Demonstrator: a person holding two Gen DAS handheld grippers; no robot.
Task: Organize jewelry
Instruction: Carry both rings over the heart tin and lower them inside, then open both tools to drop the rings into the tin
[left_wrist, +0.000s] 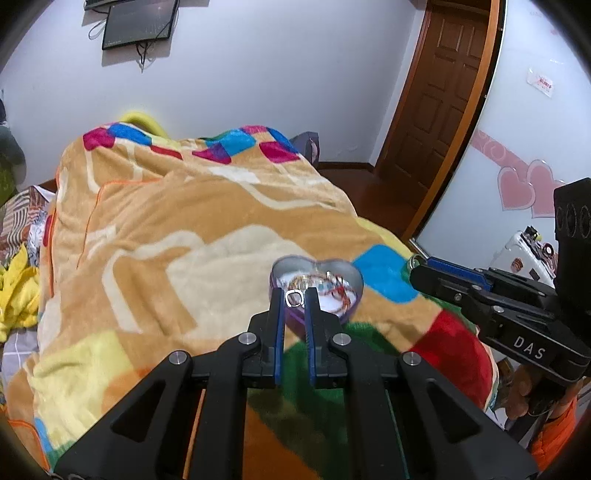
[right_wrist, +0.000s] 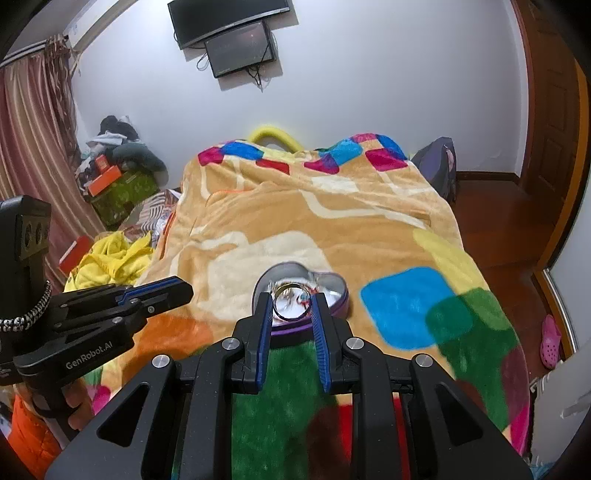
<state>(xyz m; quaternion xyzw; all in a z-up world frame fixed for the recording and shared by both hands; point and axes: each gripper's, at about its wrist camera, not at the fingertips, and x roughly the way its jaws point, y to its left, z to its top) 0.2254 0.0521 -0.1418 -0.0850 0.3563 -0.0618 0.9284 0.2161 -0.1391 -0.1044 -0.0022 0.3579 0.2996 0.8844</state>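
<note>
A purple heart-shaped tin (left_wrist: 349, 301) sits open on the bed blanket and holds several tangled pieces of jewelry (left_wrist: 334, 286). My left gripper (left_wrist: 294, 297) is shut on a small silver ring (left_wrist: 294, 297) just above the tin's near rim. In the right wrist view, my right gripper (right_wrist: 291, 304) is shut on a large metal bangle (right_wrist: 291, 317) above the same tin (right_wrist: 341, 299). Each gripper shows at the side of the other view: the right one (left_wrist: 415, 271), the left one (right_wrist: 186, 288).
A colourful plush blanket (right_wrist: 332, 229) covers the bed. Yellow clothes (right_wrist: 107, 258) and boxes (right_wrist: 107, 177) lie to the left. A wooden door (left_wrist: 439, 92) and wood floor (right_wrist: 491, 221) are on the right. Screens (right_wrist: 240, 44) hang on the far wall.
</note>
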